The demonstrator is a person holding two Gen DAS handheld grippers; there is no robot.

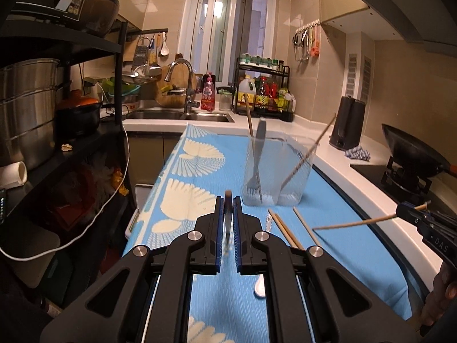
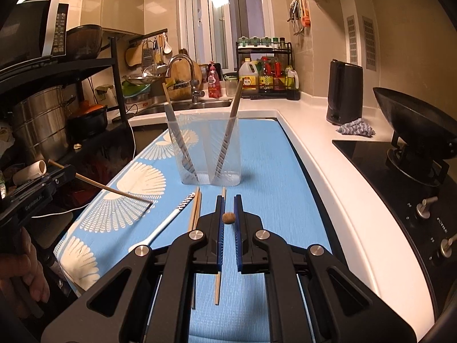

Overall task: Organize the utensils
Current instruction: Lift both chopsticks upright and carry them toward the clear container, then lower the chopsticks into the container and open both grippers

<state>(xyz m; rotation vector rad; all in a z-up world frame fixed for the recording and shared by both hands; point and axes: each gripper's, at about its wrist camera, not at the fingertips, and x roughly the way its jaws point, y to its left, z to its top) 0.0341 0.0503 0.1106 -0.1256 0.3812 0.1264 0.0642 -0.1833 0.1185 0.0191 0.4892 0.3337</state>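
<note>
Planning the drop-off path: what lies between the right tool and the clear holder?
In the right wrist view, only tips of loose chopsticks on the blue mat lie between right tool and clear holder; otherwise bare.

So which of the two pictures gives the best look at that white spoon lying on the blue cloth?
The right wrist view: the white spoon lies almost wholly visible, patterned handle to bowl, left of the tongs. In the left wrist view the tongs hide most of it, leaving only the bowl and the handle tip.
</note>
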